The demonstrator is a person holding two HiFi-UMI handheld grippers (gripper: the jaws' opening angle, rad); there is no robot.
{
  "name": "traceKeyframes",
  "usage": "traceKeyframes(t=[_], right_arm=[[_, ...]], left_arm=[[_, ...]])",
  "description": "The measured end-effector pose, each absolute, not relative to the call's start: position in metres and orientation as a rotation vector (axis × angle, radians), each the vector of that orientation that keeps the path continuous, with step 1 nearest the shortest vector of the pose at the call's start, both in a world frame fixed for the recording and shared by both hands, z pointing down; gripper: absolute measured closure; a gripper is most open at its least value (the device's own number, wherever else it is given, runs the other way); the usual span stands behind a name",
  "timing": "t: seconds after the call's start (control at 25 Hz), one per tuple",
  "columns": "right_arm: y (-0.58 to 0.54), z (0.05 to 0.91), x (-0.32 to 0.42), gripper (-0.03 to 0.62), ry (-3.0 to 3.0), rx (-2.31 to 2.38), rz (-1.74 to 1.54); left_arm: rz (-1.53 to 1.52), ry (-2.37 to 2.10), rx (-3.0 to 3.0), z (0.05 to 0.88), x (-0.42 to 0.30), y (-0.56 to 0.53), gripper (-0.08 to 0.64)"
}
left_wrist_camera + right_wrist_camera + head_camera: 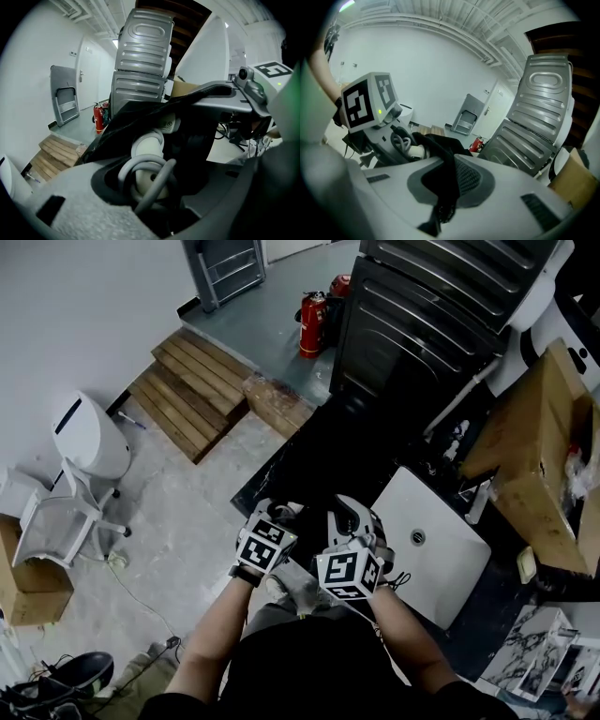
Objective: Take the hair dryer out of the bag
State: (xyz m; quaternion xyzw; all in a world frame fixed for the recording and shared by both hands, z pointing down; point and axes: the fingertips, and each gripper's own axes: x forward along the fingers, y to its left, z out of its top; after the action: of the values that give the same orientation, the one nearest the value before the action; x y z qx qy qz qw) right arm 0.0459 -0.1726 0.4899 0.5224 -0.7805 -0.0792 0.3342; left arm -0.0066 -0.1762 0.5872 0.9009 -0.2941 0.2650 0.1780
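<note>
In the left gripper view my left gripper (157, 183) is shut on the white hair dryer (149, 157), whose grey cord (140, 171) loops round it. The black bag (136, 117) drapes over and behind the dryer. In the right gripper view my right gripper (443, 185) is shut on a fold of the black bag (440, 150), and to the left it shows the left gripper (396, 143) with the hair dryer (417, 151). From the head view both grippers, left gripper (279, 523) and right gripper (361, 538), are close together above the black table (309, 456).
A white board (436, 549) lies on the table to the right, with a cardboard box (539, 456) beyond it. A tall ribbed grey machine (422, 306) stands behind. A fire extinguisher (311, 324), a wooden pallet (187, 395) and a white chair (75, 474) are on the floor to the left.
</note>
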Motion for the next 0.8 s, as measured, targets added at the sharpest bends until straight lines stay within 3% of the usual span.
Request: traceKeyframes(t=[0.8], right_arm=[[-0.188, 0.480, 0.076, 0.569, -2.010, 1.477, -0.160]], left_arm=[[0.688, -0.786, 2.526, 0.583, -0.026, -0.133, 0.314]])
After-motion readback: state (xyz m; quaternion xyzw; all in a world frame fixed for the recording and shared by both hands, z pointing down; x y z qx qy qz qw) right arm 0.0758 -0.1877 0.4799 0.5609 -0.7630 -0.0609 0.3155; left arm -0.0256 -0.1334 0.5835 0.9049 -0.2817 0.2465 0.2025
